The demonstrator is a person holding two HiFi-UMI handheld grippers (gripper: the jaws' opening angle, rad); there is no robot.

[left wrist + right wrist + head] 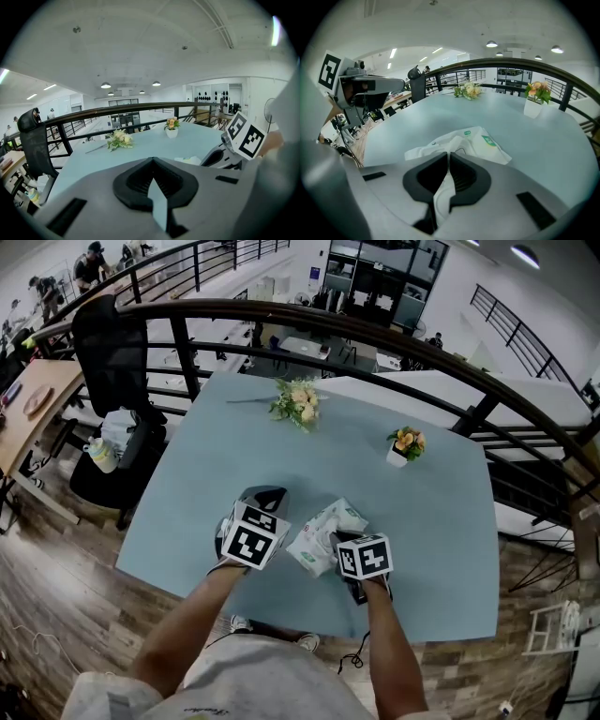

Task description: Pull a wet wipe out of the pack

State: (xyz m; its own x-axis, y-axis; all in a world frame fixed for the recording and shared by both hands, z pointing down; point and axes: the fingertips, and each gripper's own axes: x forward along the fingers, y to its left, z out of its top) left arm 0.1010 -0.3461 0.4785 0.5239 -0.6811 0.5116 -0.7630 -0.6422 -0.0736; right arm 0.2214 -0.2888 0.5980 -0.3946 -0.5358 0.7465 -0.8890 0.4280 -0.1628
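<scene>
1. Pale-blue table (431, 521) — pack (323, 532) lies at lower centre of the head view.
2. Right gripper (447, 159) is clamped on the wet wipe (442, 199); left gripper (152, 161) is closed and empty.
3. Grasp made — next likely a steady pull.

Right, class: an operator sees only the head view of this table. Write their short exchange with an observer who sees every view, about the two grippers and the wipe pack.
Operator: Is the right gripper closed on anything?
Observer: Yes. The right gripper has its jaws shut on a white fold that runs out from the wet wipe pack. I cannot tell whether it is wipe or wrapper.
Operator: And the left gripper?
Observer: The left gripper has its jaws together at the tips, with nothing between them.
</scene>
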